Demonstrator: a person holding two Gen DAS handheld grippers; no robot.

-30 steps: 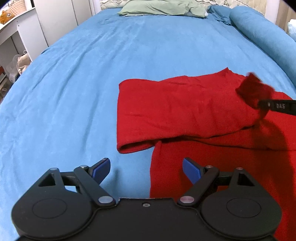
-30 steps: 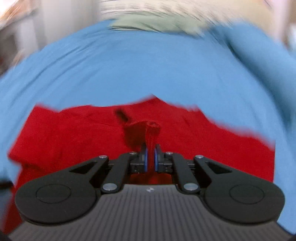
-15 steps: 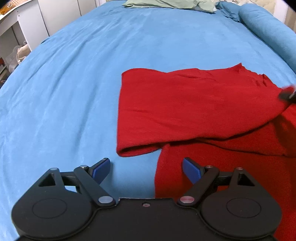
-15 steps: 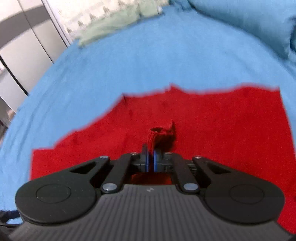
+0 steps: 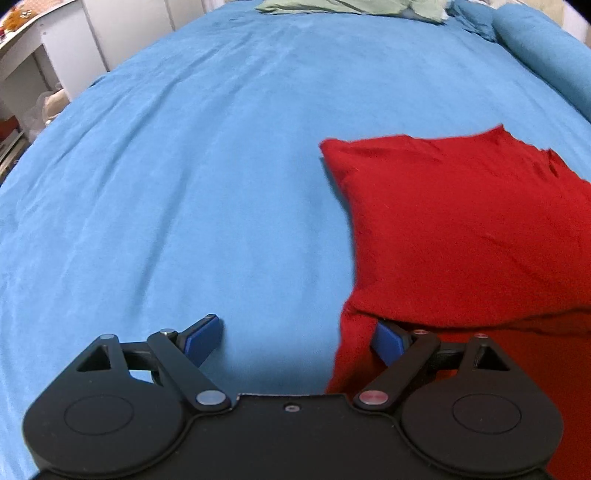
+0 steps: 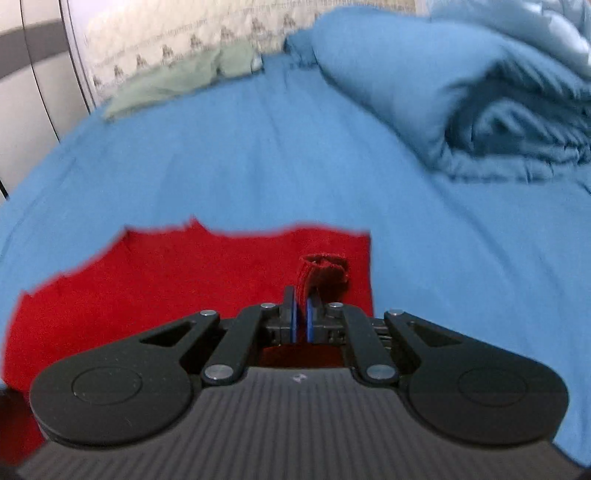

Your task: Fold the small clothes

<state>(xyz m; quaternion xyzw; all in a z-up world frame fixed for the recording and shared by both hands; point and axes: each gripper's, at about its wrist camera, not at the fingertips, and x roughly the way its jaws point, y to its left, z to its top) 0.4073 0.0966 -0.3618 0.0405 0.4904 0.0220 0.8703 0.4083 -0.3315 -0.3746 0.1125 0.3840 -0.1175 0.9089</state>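
Observation:
A red knit garment lies on the blue bed sheet, its upper layer folded over the lower one. My left gripper is open at the garment's near left edge; the left blue pad is over bare sheet, the right pad over red cloth. In the right wrist view the same red garment spreads below my right gripper, which is shut on a bunched red edge that sticks up between the pads.
A rolled blue duvet lies along the bed's right side. A green pillow sits at the head. White shelves and cupboards stand left of the bed. Bare sheet stretches left of the garment.
The right gripper has carried its pinched red edge to the right, and the folded layer's left end has shifted right with it. The left gripper has sunk closer to the garment's near edge.

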